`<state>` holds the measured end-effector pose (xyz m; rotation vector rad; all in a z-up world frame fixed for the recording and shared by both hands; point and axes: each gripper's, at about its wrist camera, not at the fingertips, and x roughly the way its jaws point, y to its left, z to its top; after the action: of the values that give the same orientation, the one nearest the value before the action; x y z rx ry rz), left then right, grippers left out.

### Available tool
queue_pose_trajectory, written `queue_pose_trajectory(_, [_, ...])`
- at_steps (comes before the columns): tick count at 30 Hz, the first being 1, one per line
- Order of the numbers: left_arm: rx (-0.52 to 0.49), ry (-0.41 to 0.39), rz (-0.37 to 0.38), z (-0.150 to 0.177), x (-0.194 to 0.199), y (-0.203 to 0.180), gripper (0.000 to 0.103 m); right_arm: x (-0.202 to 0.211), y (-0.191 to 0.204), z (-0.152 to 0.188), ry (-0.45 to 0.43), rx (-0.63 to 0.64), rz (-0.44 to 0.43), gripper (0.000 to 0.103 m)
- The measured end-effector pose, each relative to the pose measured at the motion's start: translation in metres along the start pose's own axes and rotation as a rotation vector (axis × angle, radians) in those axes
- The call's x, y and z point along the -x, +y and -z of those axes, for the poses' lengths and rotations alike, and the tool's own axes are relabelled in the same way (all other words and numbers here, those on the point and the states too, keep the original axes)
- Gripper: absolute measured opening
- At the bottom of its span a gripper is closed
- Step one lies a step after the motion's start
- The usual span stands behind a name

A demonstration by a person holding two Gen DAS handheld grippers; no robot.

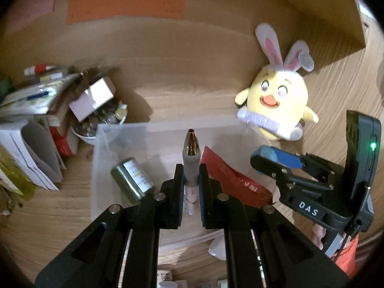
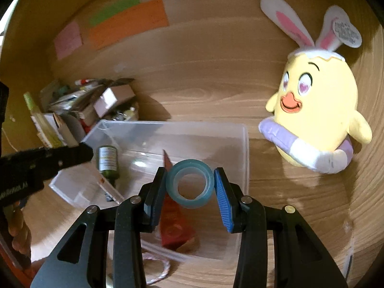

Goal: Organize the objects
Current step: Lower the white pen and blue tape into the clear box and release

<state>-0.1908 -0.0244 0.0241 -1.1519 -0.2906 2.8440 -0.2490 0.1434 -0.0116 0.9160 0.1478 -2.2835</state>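
Clear plastic storage bin (image 1: 100,144) is sitting mid-bench on the wood-grain bench (image 1: 60,206), already holding a small dark-green labelled bottle (image 1: 132,180) and a red paper packet (image 1: 230,180). Hovering over it, the left gripper (image 1: 190,177) is clenching its fingers on a grey pen-shaped tool with a gold tip (image 1: 191,153), while the right gripper (image 2: 189,184) is grasping a teal roll of tape (image 2: 189,183) between its fingers. Both items look ready to drop in. Still unsorted, apparently: a cluttered pile of boxes and papers (image 1: 48,120) toward the bench's back left, and a yellow chick plush with bunny ears (image 1: 278,96) at the back right.
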Motion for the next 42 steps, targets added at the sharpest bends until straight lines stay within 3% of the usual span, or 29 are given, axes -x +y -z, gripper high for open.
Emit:
queue_pose_trajectory(7, [0.007,0.024,0.02,-0.003,-0.011,0.003,0.01,-0.01,0.002,0.002,0.016,0.023,0.035,0.037])
queue_pose_trajectory(18, [0.017,0.088,-0.036,0.001,-0.038,0.013,0.012,-0.016,0.013,0.005,0.048,0.063,0.015,0.037])
queue_pose_trajectory(20, [0.014,0.097,-0.04,0.003,-0.038,0.013,0.014,-0.014,0.016,0.005,0.04,0.072,0.017,0.047])
queue_pose_trajectory(23, [0.009,0.091,-0.053,0.005,-0.034,0.012,0.029,-0.007,0.02,0.005,0.009,0.09,0.033,0.059])
queue_pose_trajectory(29, [0.008,0.052,-0.065,0.006,-0.014,0.008,0.055,0.002,0.029,0.003,-0.009,0.117,0.045,0.06])
queue_pose_trajectory(32, [-0.006,0.028,-0.07,0.006,-0.001,0.003,0.062,0.01,0.031,0.003,-0.02,0.119,0.041,0.062])
queue_pose_trajectory(35, [-0.022,-0.01,-0.078,0.01,0.017,-0.003,0.071,0.022,0.033,0.005,-0.042,0.12,0.041,0.073])
queue_pose_trajectory(37, [-0.038,-0.035,-0.09,0.012,0.028,-0.007,0.072,0.031,0.035,0.008,-0.05,0.126,0.042,0.073])
queue_pose_trajectory(42, [-0.076,-0.075,-0.118,0.026,0.055,-0.014,0.086,0.061,0.037,0.019,-0.082,0.115,0.015,0.078])
